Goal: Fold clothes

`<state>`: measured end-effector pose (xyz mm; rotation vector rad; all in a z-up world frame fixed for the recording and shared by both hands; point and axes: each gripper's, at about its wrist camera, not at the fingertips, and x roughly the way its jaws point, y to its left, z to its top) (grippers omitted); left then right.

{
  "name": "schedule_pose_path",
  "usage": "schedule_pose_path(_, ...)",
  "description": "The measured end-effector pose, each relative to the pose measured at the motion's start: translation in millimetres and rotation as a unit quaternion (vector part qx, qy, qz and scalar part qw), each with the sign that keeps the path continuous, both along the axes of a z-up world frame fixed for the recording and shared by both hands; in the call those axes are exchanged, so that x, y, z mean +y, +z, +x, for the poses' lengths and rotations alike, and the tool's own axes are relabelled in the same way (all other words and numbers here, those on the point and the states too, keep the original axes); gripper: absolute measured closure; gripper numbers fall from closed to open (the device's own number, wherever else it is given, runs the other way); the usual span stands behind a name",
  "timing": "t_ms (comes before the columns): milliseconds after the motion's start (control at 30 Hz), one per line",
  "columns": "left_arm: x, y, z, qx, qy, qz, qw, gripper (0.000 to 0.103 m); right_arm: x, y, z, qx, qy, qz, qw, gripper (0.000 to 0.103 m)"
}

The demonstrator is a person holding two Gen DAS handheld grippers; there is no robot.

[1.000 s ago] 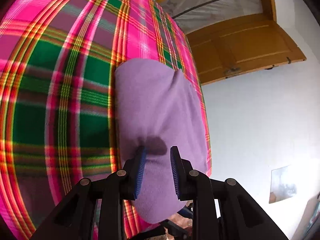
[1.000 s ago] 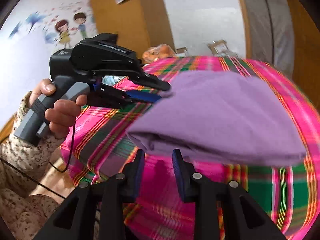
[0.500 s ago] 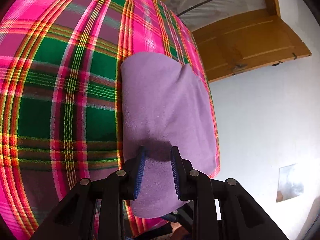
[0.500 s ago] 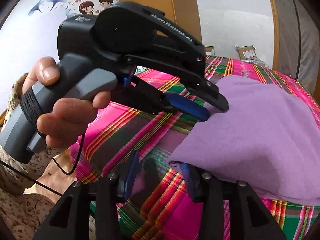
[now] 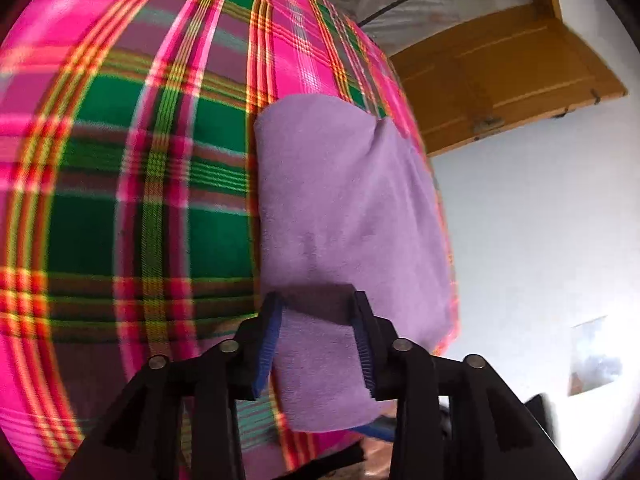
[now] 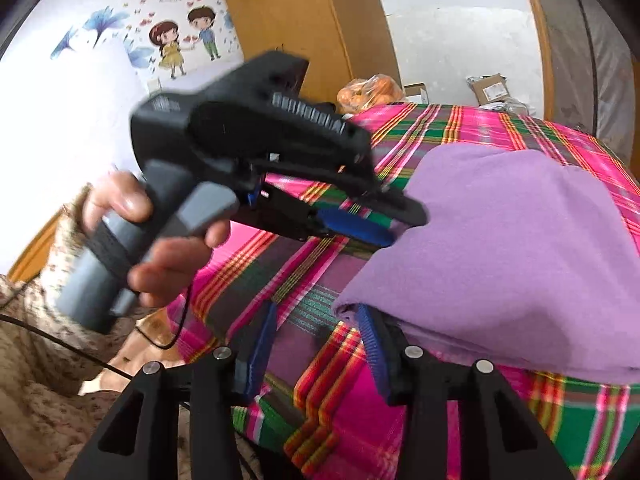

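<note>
A folded purple cloth (image 5: pixel 344 200) lies on a pink and green plaid cover (image 5: pixel 140 200), close to the cover's right edge. My left gripper (image 5: pixel 318 320) is open, its blue-padded fingers straddling the near end of the cloth. In the right wrist view the purple cloth (image 6: pixel 520 248) fills the right side. A person's hand (image 6: pixel 132 216) holds the left gripper (image 6: pixel 396 226) with its tips at the cloth's left edge. My right gripper (image 6: pixel 316 336) is open above the plaid cover (image 6: pixel 360 420). Its right finger touches the cloth's near corner, and nothing lies between the fingers.
A wooden door (image 5: pixel 500 80) and a white wall stand beyond the cover's right edge. Behind the far edge I see a bag of oranges (image 6: pixel 368 92), cardboard boxes (image 6: pixel 492 86) and a wooden cabinet (image 6: pixel 300 20). A cable hangs at the lower left.
Both grippers' fingers have spread wider than a second ago. The right gripper has dropped below the cloth's near corner, and the left gripper has come closer in its view.
</note>
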<state>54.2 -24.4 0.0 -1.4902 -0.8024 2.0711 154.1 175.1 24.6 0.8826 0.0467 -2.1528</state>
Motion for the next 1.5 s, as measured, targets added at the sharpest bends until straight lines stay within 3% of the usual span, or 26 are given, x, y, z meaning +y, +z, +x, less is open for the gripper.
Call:
schedule_pose_path(133,2.2,18.9,4.6,0.032,-0.007,-0.026,0.9991,0.065,29.2,18.4,-5.3,0.017,-0.044,-0.018,0.999,0.059)
schedule_pose_path(233,9.0,34.2,5.1,0.06,-0.012,-0.025,0.9978,0.065,52.8,30.8,-18.0,0.025,-0.088,-0.032,0.995,0.059)
schedule_pose_path(400,32.6,41.6,-0.4,0.09,-0.035,-0.044,0.9943,0.065,75.8,25.7,-50.9,0.033,-0.173,0.009,0.984,0.06)
schedule_pose_path(533,51.3,30.7,-5.4,0.094,-0.052,-0.067,0.9919,0.065,83.2,5.6,-77.8,0.0,-0.205,0.039,0.978,0.071)
schedule_pose_path(733,59.7,24.2,2.2,0.131,-0.075,-0.1,0.9834,0.065,85.1,-10.8,-74.2,-0.005,-0.196,0.041,0.98,0.076)
schedule_pose_path(867,54.9,21.0,4.2,0.137,-0.075,-0.092,0.9834,0.065,80.9,-14.6,-59.1,0.027,-0.191,0.058,0.979,0.076)
schedule_pose_path(1067,47.7,16.2,7.3,0.146,-0.074,-0.081,0.9832,0.065,82.7,-17.2,-54.3,0.032,-0.187,0.05,0.981,0.076)
schedule_pose_path(1233,47.9,33.2,-4.9,0.162,-0.069,-0.092,0.9801,0.067,88.0,-0.6,-68.8,-0.003,-0.17,0.061,0.984,0.077)
schedule_pose_path(1333,49.0,45.6,-14.7,0.173,-0.066,-0.1,0.9776,0.067,95.8,13.5,-77.7,0.023,-0.18,0.057,0.982,0.077)
schedule_pose_path(1500,52.5,48.4,-45.5,0.162,-0.057,-0.099,0.9802,0.067,104.2,18.8,-113.8,0.015,-0.198,0.071,0.978,0.078)
